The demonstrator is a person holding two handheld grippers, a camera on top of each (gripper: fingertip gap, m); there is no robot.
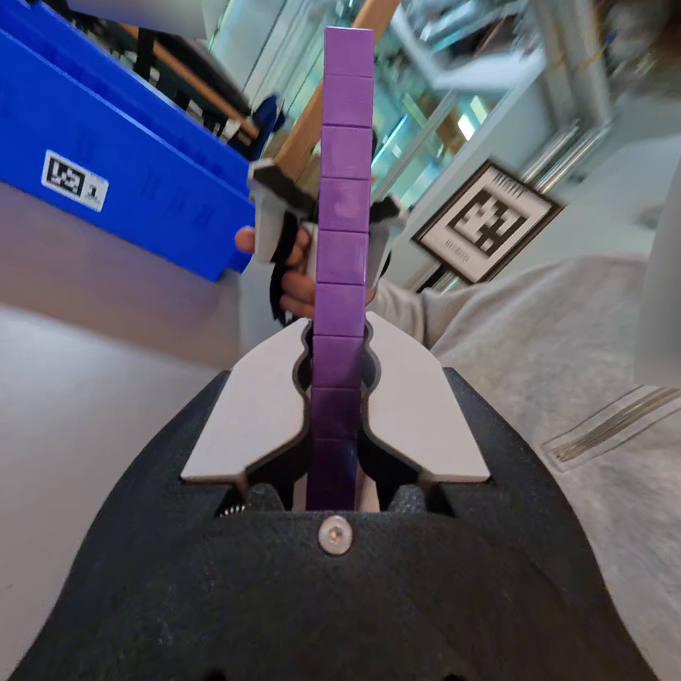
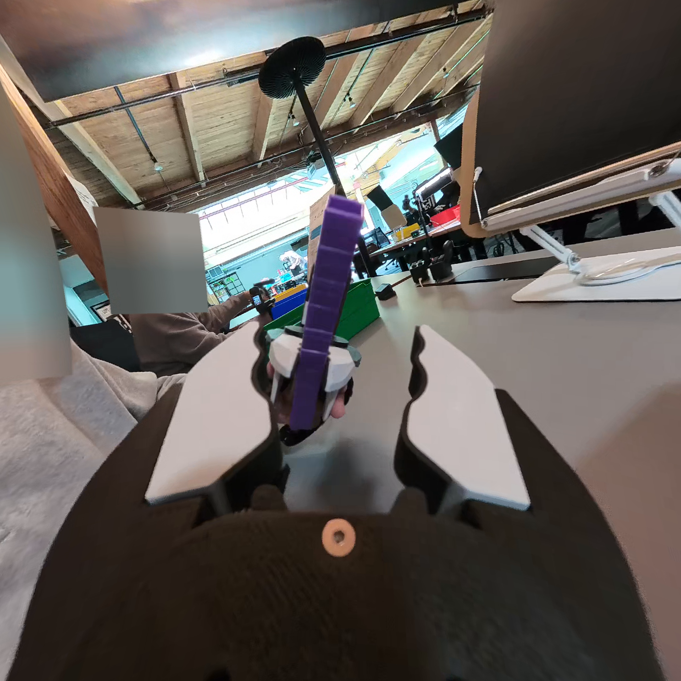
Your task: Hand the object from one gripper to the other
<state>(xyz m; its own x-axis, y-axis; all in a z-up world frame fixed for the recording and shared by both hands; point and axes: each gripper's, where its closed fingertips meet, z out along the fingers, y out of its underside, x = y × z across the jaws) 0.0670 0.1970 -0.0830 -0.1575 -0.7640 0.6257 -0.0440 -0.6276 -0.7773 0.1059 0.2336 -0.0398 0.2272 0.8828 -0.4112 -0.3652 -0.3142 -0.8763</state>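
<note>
A long purple bar of joined square segments (image 1: 344, 154) stands straight up between my left gripper's (image 1: 339, 320) white fingers, which are shut on its lower part. My right gripper (image 1: 328, 199) shows behind the bar in the left wrist view, its two fingers open on either side of the bar's middle, apart from it. In the right wrist view my right gripper (image 2: 337, 331) is open and empty. Beyond it, the left gripper (image 2: 313, 353) holds the purple bar (image 2: 328, 287), which tilts slightly right above the grey table (image 2: 516, 368).
A blue bin (image 1: 110, 147) sits at the upper left. A green bin (image 2: 357, 309) stands on the table behind the bar. A monitor on a white stand (image 2: 608, 280) is at the right. A grey sleeve (image 1: 516, 350) and a seated person (image 2: 177, 339) are at the sides. The gap from one gripper's tips to the other's is roughly 7 cm.
</note>
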